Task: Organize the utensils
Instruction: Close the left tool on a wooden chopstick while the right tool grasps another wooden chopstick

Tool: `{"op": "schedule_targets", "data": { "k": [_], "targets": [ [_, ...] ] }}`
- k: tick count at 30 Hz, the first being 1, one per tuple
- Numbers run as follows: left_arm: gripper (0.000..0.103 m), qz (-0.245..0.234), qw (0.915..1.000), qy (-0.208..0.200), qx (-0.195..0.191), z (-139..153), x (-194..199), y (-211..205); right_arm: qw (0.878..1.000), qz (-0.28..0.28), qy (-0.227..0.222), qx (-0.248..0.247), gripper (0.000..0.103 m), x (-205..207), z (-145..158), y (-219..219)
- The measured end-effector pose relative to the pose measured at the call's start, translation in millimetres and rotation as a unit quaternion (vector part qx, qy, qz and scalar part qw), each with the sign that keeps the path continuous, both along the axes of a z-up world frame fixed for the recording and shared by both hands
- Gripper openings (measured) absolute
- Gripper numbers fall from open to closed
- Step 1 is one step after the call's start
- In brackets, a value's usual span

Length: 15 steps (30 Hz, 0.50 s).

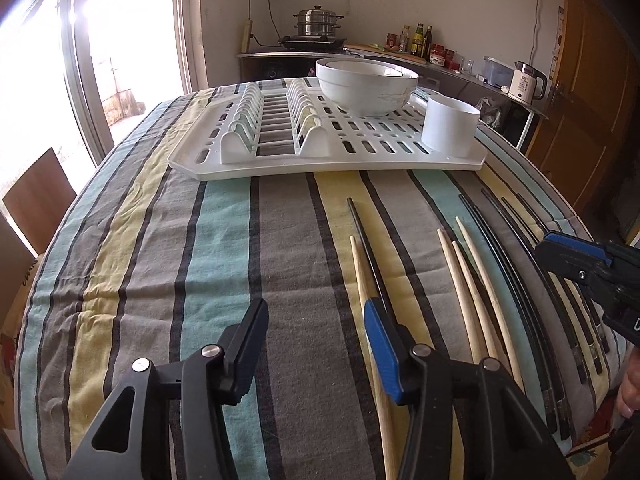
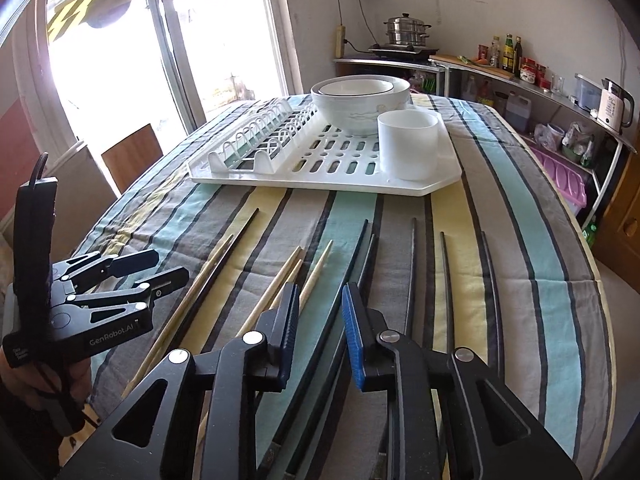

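Observation:
Several pale wooden chopsticks point(image 1: 464, 280) and black chopsticks point(image 1: 500, 248) lie side by side on the striped tablecloth, in front of a white drying rack point(image 1: 320, 164). A white cylindrical holder point(image 1: 450, 128) stands on the rack's right corner. My left gripper point(image 1: 316, 312) hovers open over the cloth with nothing between its fingers; its right finger is above the leftmost wooden chopstick. My right gripper point(image 2: 320, 300) is over the black chopsticks point(image 2: 444, 280), its jaws narrowly apart. One black chopstick runs under the gap, not pinched. The wooden chopsticks point(image 2: 288, 276) lie to its left.
Stacked white bowls point(image 1: 366, 84) sit on the rack behind the holder point(image 2: 408, 148). A chair back point(image 1: 40, 196) stands at the table's left edge. Behind the table a counter holds a steamer pot point(image 1: 318, 22), bottles and a kettle point(image 1: 528, 80). The left gripper point(image 2: 168, 266) shows beside the right one.

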State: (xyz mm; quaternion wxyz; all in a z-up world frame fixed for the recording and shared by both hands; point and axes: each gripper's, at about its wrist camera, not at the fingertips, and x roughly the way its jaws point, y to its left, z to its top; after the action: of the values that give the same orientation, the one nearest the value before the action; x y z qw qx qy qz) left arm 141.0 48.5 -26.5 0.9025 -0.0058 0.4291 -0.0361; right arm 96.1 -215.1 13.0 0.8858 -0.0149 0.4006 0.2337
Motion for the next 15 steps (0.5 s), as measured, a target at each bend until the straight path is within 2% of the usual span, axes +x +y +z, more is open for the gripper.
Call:
{"op": "schedule_targets", "data": {
  "k": [6,15],
  "targets": [
    [0.050,-0.008,0.9998,0.011,-0.018,0.3,9.4,0.8,0.999,0.006,0.031,-0.006,0.018,21.2,-10.1,14.8],
    [0.049,-0.011,0.9996,0.026,-0.004,-4.9,27.6,-6.3,0.998,0.004,0.052,-0.018,0.017,40.7,-18.9,25.6]
  ]
}}
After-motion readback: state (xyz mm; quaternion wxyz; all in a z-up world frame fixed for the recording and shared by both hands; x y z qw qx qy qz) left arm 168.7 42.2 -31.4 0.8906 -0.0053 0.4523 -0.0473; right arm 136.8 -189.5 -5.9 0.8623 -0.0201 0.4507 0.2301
